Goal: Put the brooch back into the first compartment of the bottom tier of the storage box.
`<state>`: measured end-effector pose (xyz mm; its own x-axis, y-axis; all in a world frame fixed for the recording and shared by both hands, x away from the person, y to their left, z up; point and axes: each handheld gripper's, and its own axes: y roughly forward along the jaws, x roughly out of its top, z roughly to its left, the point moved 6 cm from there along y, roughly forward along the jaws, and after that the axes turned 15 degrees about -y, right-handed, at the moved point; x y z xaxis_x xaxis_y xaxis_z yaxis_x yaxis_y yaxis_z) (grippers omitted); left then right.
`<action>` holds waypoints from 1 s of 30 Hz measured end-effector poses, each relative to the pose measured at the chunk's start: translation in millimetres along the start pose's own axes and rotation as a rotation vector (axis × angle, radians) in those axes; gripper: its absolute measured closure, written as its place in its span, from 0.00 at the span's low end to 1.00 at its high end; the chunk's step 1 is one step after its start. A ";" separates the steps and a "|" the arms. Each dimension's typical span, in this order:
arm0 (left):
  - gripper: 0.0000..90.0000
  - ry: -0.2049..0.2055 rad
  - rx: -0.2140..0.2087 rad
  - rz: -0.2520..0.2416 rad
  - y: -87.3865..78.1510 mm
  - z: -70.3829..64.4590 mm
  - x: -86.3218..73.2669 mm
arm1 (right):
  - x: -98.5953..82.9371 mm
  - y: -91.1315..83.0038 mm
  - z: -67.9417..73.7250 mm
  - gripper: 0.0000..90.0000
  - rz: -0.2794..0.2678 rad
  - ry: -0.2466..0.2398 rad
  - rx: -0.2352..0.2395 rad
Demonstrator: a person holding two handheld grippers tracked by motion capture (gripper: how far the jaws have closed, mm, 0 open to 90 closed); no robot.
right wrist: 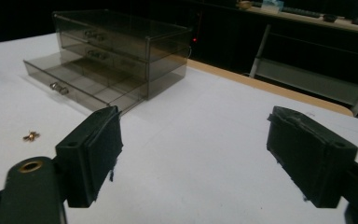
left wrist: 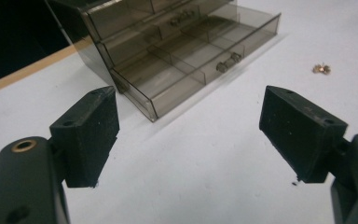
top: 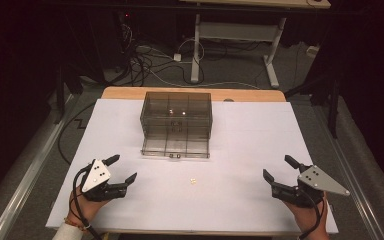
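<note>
A smoky clear drawer cabinet (top: 176, 119) stands at the back middle of the white table (top: 250, 145). Its bottom drawer (top: 175, 146) is pulled out toward me, with dividers and a small knob (left wrist: 228, 62). A tiny brass piece (top: 194, 181) lies on the table in front of the drawer, also seen as a brass piece (left wrist: 322, 68) and a brass piece (right wrist: 30, 136). My left gripper (top: 121, 169) rests at the front left, open and empty. My right gripper (top: 279, 168) rests at the front right, open and empty. The cabinet (right wrist: 121, 46) sits beyond both.
Behind the table a desk frame (top: 240, 40) stands on the floor among loose cables (top: 150, 65). A wooden table edge (top: 190, 93) shows behind the white sheet. Dark space flanks both sides.
</note>
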<state>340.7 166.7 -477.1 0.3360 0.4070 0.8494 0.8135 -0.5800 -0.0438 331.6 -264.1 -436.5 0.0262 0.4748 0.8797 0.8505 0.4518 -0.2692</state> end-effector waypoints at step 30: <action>0.28 -0.044 -0.088 0.395 68.6 -54.4 -69.0 | -21.6 -0.6 5.6 0.24 0.060 0.000 0.036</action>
<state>347.5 60.5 -510.1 0.6361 0.1689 0.7529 0.5746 -0.7550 -0.3161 327.6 -270.4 -457.5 0.0761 0.5017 0.8617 0.8279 0.4498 -0.3350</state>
